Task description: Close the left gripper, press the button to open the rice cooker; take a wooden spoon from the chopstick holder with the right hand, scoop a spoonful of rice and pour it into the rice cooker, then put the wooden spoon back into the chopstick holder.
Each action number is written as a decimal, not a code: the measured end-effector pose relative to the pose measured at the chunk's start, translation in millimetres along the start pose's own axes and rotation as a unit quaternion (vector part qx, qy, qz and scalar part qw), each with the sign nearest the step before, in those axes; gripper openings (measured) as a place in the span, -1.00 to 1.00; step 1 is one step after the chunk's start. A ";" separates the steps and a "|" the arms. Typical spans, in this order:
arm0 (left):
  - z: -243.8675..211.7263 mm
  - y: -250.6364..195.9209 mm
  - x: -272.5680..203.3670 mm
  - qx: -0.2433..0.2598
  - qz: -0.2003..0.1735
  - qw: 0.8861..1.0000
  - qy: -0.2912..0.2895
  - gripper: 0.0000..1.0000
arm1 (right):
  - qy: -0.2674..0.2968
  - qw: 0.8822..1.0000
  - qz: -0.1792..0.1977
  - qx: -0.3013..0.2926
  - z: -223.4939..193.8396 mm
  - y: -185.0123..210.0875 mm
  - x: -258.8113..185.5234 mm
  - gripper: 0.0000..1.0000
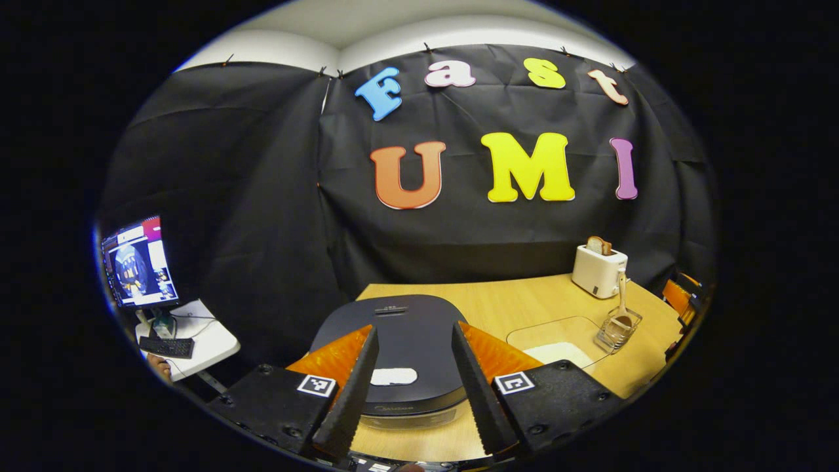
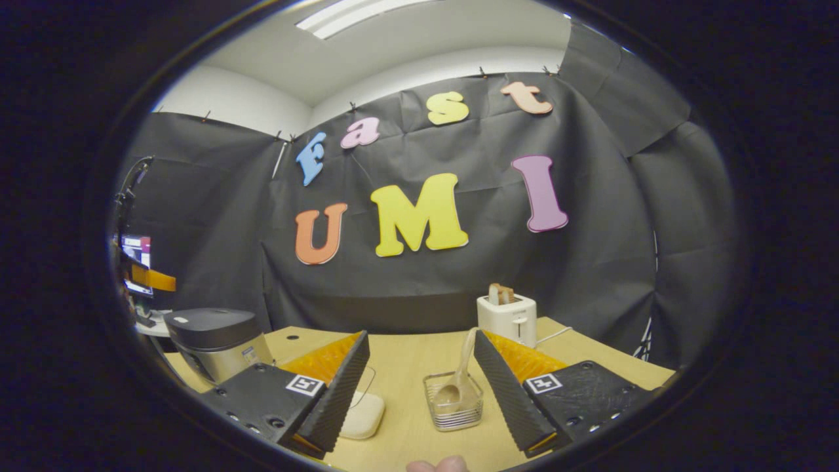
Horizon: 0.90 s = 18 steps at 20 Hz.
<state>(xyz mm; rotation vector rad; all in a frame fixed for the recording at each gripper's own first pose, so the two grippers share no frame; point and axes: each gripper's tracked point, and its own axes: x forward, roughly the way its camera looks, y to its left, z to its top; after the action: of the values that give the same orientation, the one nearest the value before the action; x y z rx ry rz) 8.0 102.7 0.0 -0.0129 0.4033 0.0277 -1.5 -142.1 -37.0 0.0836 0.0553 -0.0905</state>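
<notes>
- Your left gripper sits low in the left gripper view with its fingers spread wide and nothing between them. The task wants it closed before the press, so go in like this and the two tips will likely straddle the button instead of pushing it.
- That button is the pale patch at the near edge of the rice cooker, just above your fingertips, bottom centre of the frame. The lid is down flat — if you come in off-centre you may shove the whole cooker along the table rather than trip the latch.
- Your right gripper is likewise wide open and touching nothing, hovering short of the chopstick holder at the bottom centre of the right gripper view.
- The wooden spoon stands in that wire holder, bowl down, handle leaning up and to the right. Grab it low and you may drag the light holder along with it.
- The rice tray lies just left of the holder, partly hidden behind your left finger — a hasty scoop could scatter grains.
- Farther back, upper right of the table, a toaster stands well apart from the work.
</notes>
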 end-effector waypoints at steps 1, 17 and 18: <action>-7.4 0.5 3.2 -0.013 -0.007 1.000 0.027 0.34 | -0.002 1.000 -0.011 -0.005 -0.5 -9.0 0.8 0.80; -59.2 30.2 23.8 -0.007 0.030 0.980 0.195 -0.94 | 0.003 1.000 -0.026 0.005 -10.9 -34.2 10.9 0.80; -62.2 30.8 23.2 0.002 0.035 0.979 0.199 -0.94 | 0.003 1.000 -0.026 0.004 -12.7 -34.1 10.8 0.91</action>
<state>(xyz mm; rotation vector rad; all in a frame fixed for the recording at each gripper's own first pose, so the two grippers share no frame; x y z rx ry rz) 4.1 133.0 -66.6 0.0010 0.8038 0.0950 5.4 -175.8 -53.0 0.0900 0.0629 -0.1428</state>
